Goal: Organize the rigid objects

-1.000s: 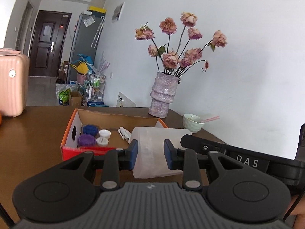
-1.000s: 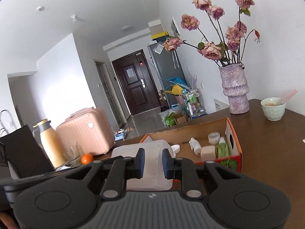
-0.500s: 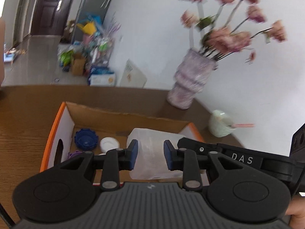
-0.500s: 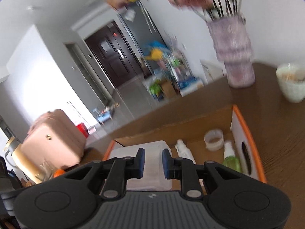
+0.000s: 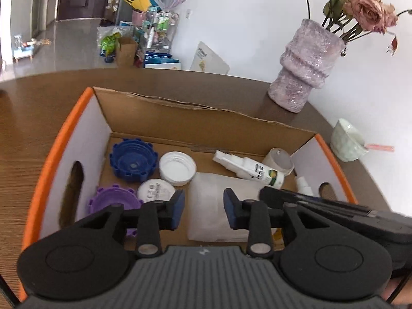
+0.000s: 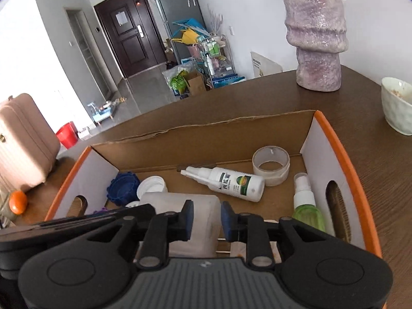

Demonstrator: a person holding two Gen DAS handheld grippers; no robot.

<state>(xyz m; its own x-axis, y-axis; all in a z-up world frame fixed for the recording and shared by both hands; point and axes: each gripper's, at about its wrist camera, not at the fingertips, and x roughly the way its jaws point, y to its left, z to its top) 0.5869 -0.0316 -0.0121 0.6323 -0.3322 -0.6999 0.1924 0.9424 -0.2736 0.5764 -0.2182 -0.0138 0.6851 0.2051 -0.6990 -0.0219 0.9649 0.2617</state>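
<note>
Container (image 5: 213, 206): translucent white plastic tub, lying in the near middle of the cardboard box (image 5: 180, 113), between the caps on the left and the bottles on the right.
Handling: you should judge it light and stiff but thin-walled; the smooth plastic may slip and the walls may flex if you squeeze hard.
Where to hold: take it across its two opposite side walls, as both tools are placed now.
Left gripper (image 5: 204, 207): jaws partly open, pads either side of the container; whether they press on it, you cannot tell.
Right gripper (image 6: 206, 219): jaws narrowly open around the container's other end; contact likewise not clear.
Caps, left side: one blue ribbed cap (image 5: 133, 160), one purple ribbed cap (image 5: 113, 200), one white screw cap (image 5: 177, 168), one flat white lid (image 5: 154, 190) — four in all.
Bottles, right side: one white spray bottle (image 6: 226, 183) lying flat, one green spray bottle (image 6: 306, 206) by the right wall — two.
Tape: one roll (image 6: 271, 164), far right corner.
Outside the box: one purple vase (image 6: 318, 33), one bowl (image 6: 397, 105), both on the table (image 5: 38, 108).
</note>
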